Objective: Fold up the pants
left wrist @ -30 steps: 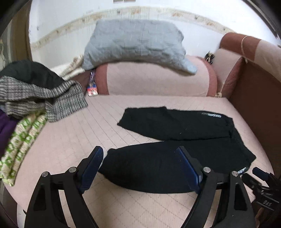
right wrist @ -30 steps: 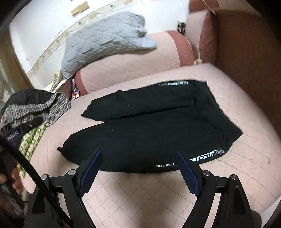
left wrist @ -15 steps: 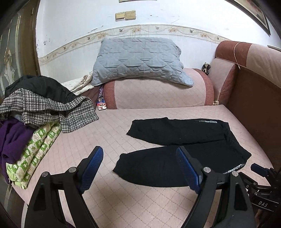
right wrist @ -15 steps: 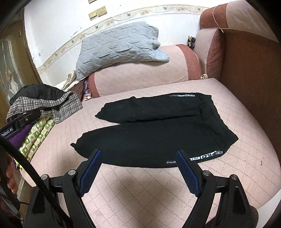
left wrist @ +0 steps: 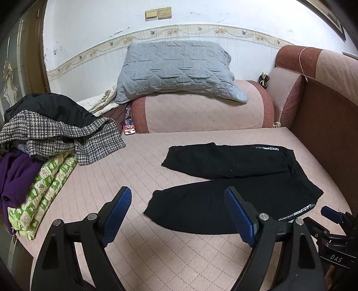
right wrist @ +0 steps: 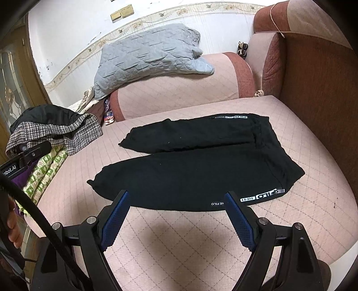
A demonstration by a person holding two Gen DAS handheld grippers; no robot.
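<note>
Flat on the pink quilted sofa seat (right wrist: pixel 201 235): black pants (right wrist: pixel 201 170), both legs laid out and running toward nine o'clock, waistband end toward three o'clock, near the brown sofa back (right wrist: pixel 317 107). White lettering along the near hem edge at about four o'clock of the garment; a second white label strip on the far leg near the waist. Far leg shorter-looking and slightly overlapped by the near one; unfolded so far. At six o'clock in the right wrist view, right gripper (right wrist: pixel 176 215) spread wide, blue pads apart, nothing between them, hovering just short of the near leg's edge without touching it. At six o'clock in the left wrist view, left gripper (left wrist: pixel 176 215) likewise spread wide and empty, right-hand pad seen over the near leg's cuff end, contact with the cloth not determinable. Beyond the pants at twelve o'clock, a pink and rust bolster (left wrist: pixel 201 112) with a grey quilted pillow (left wrist: pixel 176 67) resting on top. At nine to ten o'clock, well apart from the pants, a clothes pile (left wrist: pixel 44 143): houndstooth garment under something black, purple fabric and a green patterned cloth below. Behind everything, a white wall (left wrist: pixel 100 26) with a floral border and two yellowed switch plates (left wrist: pixel 158 13).
</note>
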